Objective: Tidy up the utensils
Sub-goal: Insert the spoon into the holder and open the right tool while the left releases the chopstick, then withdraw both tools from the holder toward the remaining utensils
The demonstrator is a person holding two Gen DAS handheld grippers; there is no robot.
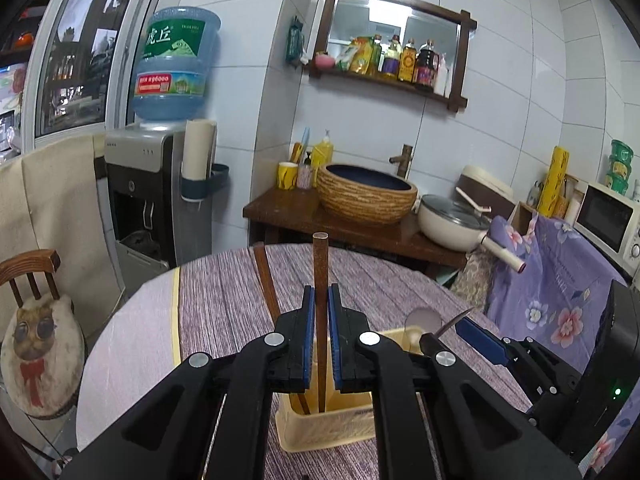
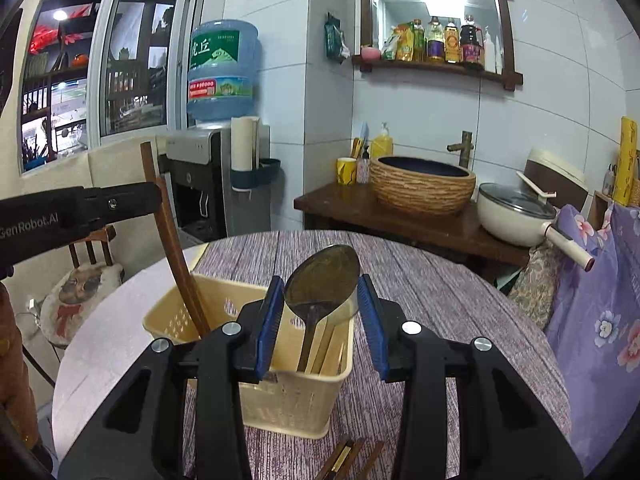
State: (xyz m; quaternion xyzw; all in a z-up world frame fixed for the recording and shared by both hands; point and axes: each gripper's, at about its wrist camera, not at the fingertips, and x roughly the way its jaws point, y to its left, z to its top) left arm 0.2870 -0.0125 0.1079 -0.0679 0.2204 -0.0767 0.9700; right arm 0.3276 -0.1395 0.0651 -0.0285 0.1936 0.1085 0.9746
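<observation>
Left gripper (image 1: pixel 320 312): we see its blue pads pinching a brown chopstick (image 1: pixel 320 264) partway along the shaft, the stick near upright with its lower end down inside the yellow basket (image 1: pixel 332 428). A second chopstick (image 1: pixel 266 280) leans in the same compartment. Right gripper (image 2: pixel 320 304): spread, its pads flanking the bowl of a metal spoon (image 2: pixel 324 276) that stands handle-down in the basket's other compartment; we cannot tell whether the pads touch it. The basket sits on the striped cloth of the round bench (image 2: pixel 440 300); more utensils (image 2: pixel 352 460) lie on the cloth at the near edge. We judge the chopstick light, stiff and smooth, best held mid-shaft so it does not pivot. The spoon is heavier and slick; we would hold its neck or handle, not the curved bowl.
</observation>
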